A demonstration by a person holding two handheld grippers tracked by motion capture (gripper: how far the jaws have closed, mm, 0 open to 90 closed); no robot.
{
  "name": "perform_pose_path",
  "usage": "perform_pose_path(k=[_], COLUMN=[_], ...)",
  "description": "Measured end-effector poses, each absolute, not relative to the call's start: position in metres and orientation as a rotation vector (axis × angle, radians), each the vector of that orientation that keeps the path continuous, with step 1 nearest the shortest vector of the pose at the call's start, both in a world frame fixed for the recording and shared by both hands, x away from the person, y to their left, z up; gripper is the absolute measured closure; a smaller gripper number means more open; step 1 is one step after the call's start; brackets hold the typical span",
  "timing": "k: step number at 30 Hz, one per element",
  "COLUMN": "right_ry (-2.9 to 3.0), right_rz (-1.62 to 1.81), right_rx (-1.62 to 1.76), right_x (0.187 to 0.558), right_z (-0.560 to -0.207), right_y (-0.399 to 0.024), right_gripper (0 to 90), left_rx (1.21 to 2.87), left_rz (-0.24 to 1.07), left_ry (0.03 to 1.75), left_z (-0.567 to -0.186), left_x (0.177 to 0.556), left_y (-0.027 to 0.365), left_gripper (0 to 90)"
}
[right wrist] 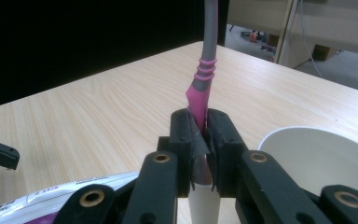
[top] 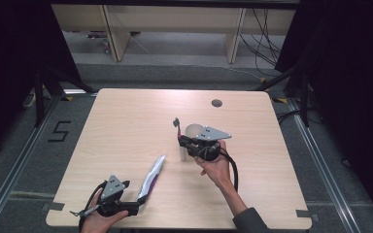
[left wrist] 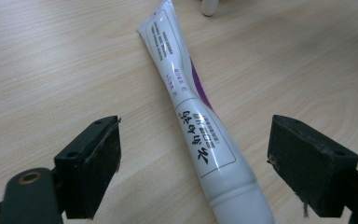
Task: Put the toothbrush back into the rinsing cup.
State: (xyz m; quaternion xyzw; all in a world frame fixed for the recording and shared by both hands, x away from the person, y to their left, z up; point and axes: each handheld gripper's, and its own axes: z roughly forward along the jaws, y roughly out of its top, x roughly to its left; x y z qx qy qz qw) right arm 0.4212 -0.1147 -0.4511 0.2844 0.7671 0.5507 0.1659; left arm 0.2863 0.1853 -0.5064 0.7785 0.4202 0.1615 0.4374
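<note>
A white and purple toothpaste tube (top: 153, 176) (left wrist: 200, 126) lies on the wooden table (top: 126, 126), its cap end towards my left gripper (top: 137, 203) (left wrist: 196, 137). That gripper is open; the tube lies between its jaws and the pads stay clear of it. My right gripper (top: 183, 141) (right wrist: 200, 122) is shut on a toothbrush (top: 177, 125) (right wrist: 200, 95) near the table's middle. The brush stands upright, pink at the grip and grey above, and its white lower end (right wrist: 203, 201) hangs below the jaws.
A white paper cup (top: 193, 129) (right wrist: 317, 154) stands right beside the right gripper. A round grey cable hole (top: 217, 103) sits near the table's far edge. Dark curtains flank the table, and desk legs and cables stand beyond it.
</note>
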Motion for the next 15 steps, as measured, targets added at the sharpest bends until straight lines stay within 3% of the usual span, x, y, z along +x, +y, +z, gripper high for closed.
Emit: perform_pose_path(k=[15], right_ry=[2.218], right_rz=[1.497], right_rx=[0.844], right_x=[0.426], right_z=[-0.457], right_y=[-0.104], right_gripper=[81.3], left_rx=[1.932], left_rz=[0.397], left_ry=[1.041], left_z=[-0.507], left_x=[0.287], left_y=[0.185], left_gripper=[16.9])
